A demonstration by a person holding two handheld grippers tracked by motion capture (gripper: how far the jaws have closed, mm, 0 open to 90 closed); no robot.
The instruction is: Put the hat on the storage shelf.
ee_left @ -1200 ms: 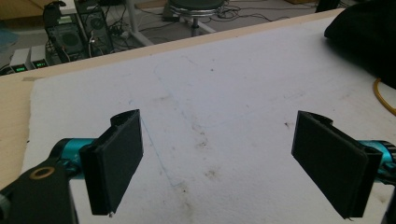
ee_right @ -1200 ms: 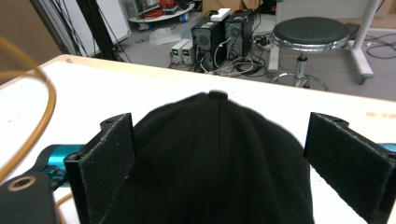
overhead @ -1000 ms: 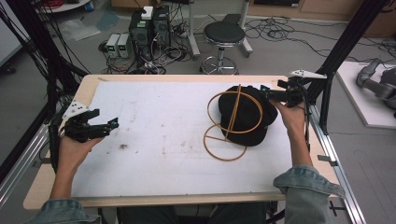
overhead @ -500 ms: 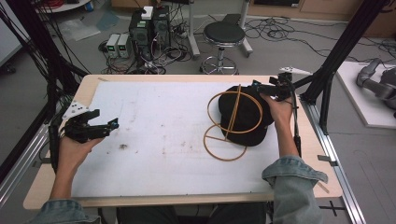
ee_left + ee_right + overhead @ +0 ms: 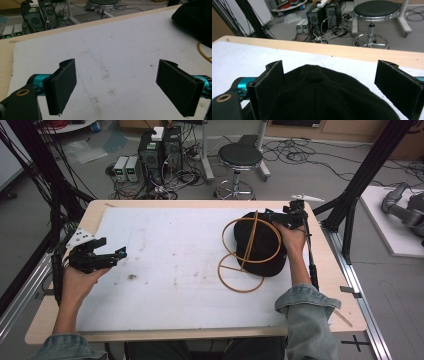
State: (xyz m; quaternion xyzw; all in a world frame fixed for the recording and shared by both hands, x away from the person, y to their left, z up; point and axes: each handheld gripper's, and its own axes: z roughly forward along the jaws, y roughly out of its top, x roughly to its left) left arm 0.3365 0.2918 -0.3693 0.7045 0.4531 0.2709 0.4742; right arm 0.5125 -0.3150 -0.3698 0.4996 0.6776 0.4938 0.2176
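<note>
A black cap sits on a wooden ring stand at the right of the white-covered table. My right gripper hovers at the cap's far edge, open, its jaws standing on either side of the crown. In the right gripper view the cap with its top button lies between the spread jaws of the right gripper, touching neither pad clearly. My left gripper is held near the table's left edge, open and empty. In the left gripper view the left gripper faces bare mat, with the cap far right.
A round stool and computer boxes with cables stand on the floor beyond the far edge. Black frame posts rise at the table's right side. A small dark stain marks the mat.
The right gripper has moved left from the table's right edge onto the far side of the cap. The left gripper has stayed where it was.
</note>
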